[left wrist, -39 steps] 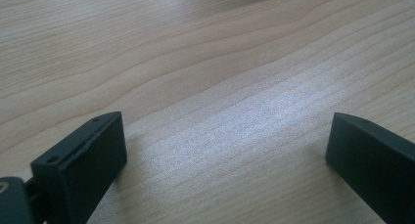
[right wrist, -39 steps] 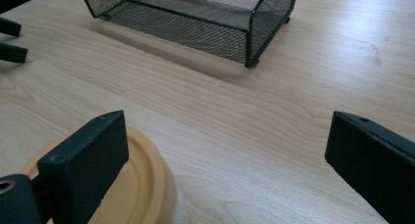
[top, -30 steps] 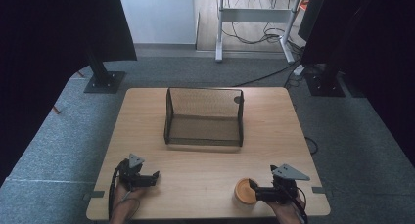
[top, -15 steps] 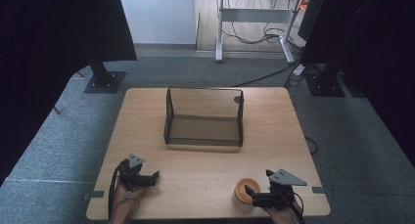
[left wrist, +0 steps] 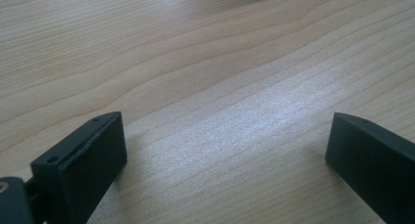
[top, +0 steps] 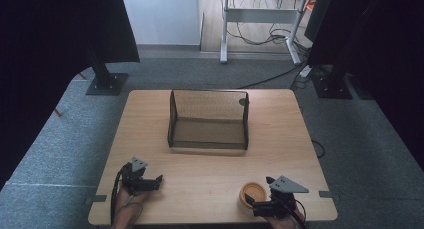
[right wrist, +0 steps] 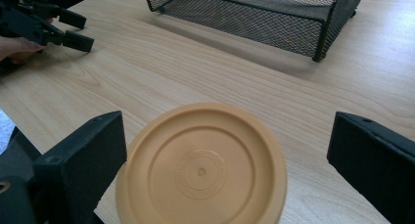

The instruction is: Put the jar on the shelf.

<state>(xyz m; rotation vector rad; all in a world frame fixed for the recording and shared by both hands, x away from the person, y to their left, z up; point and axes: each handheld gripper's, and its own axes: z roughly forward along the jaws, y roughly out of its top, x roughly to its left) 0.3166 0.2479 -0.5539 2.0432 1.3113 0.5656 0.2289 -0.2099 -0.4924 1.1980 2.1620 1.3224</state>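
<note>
Your right gripper (right wrist: 225, 136) had its jaws spread wide around the tan lid (right wrist: 201, 166), not gripping it, near the worktop (top: 300, 139) front edge. The mesh basket (top: 209, 120) stood well beyond the lid, nothing between. Your left gripper (top: 159, 179) sat gaping, empty. Grey carpet (top: 65, 129) surrounded the worktop.

- Black wire mesh basket (top: 209, 120), upright, mid-surface toward the far side; looks empty inside.
- Light wood surface (top: 280, 139).
- Grey carpet floor (top: 360, 134) all around.
- Black stand bases on floor: far left (top: 106, 83), far right (top: 332, 87).
- Desk frame (top: 260, 24) with cables, far back.
</note>
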